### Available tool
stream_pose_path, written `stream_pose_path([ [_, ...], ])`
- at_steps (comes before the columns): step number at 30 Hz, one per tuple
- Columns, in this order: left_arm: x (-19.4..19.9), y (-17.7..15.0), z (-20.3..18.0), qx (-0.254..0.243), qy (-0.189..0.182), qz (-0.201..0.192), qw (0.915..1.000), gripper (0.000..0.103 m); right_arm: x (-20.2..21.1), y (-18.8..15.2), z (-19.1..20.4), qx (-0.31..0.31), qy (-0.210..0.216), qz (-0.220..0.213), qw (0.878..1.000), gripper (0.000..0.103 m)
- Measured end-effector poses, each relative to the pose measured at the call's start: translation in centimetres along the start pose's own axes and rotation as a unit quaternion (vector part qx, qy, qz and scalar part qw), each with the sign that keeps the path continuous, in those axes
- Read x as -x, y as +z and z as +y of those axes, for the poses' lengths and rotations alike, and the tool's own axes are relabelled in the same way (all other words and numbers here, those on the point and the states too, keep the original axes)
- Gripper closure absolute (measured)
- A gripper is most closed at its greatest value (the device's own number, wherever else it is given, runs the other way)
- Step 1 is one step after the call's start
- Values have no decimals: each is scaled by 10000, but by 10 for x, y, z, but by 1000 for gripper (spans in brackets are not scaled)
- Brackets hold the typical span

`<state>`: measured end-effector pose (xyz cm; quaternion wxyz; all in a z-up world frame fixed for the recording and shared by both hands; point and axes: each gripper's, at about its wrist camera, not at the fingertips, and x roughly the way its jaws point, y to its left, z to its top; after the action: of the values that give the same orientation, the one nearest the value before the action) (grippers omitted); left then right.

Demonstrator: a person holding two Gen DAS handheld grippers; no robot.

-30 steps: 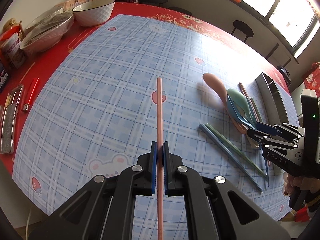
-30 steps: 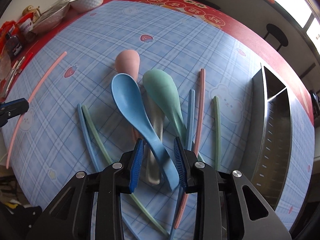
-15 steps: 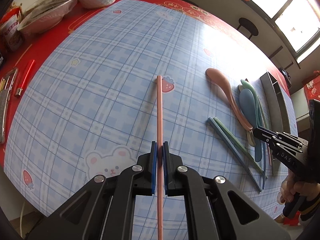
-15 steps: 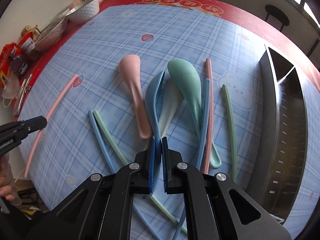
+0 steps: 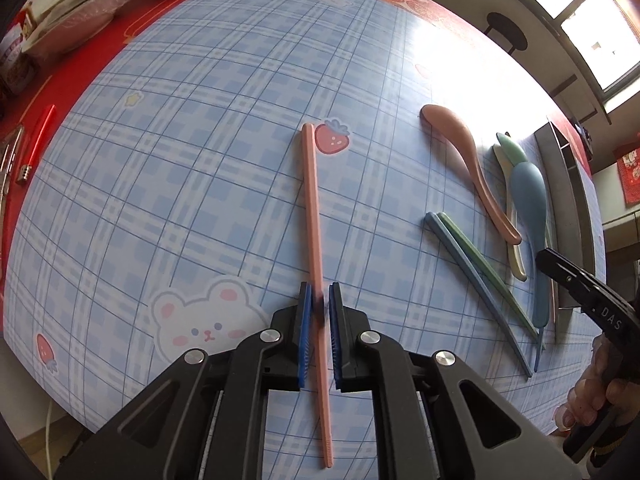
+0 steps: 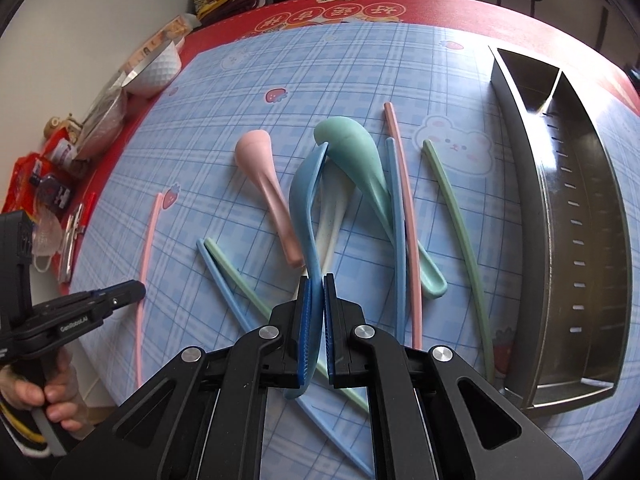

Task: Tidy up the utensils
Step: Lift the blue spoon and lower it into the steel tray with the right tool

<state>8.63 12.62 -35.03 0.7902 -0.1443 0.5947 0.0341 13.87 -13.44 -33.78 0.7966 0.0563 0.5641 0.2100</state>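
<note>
A long pink chopstick (image 5: pixel 312 200) lies on the blue checked cloth, its far end by a strawberry print. My left gripper (image 5: pixel 319 304) straddles it near the low end; its jaws are opening and a thin gap shows beside the stick. My right gripper (image 6: pixel 317 292) is shut on the handle of the blue spoon (image 6: pixel 306 192), which is turned on its edge above the pile. Beneath it lie a pink spoon (image 6: pixel 264 176), a green spoon (image 6: pixel 356 148), a cream spoon (image 6: pixel 332 216) and several chopsticks (image 6: pixel 404 184). The steel organizer tray (image 6: pixel 580 240) stands at the right.
A blue and a green chopstick (image 6: pixel 224 268) lie crossed left of the pile. White bowls (image 6: pixel 156 68) and snack packets crowd the red table edge at far left, with a red lighter (image 5: pixel 36 136). A person's hand (image 6: pixel 52 396) grips the left tool.
The right gripper closed on the blue spoon's handle and rolled it onto its edge. The left gripper sank with the pink chopstick to the cloth, and its pads have parted slightly.
</note>
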Motion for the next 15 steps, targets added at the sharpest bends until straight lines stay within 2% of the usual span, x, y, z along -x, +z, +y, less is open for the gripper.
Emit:
stream_pose_path([
  [6,-5,3,-21,-360,486,-20,9982,94,20,0,-16,-344,209,-236,9989,97],
  [10,-9,8,-28,-372,560,-26,9977,94,42,8,-31,-487,268,-463,9974,97],
  [12,-10,10,-29,-360,553,-37,9978,94,54,16,-42,-525,157,-597,9967,97],
  [15,-11,12,-30,-373,567,-63,9977,94,68,34,-68,-643,-247,-813,9943,97],
])
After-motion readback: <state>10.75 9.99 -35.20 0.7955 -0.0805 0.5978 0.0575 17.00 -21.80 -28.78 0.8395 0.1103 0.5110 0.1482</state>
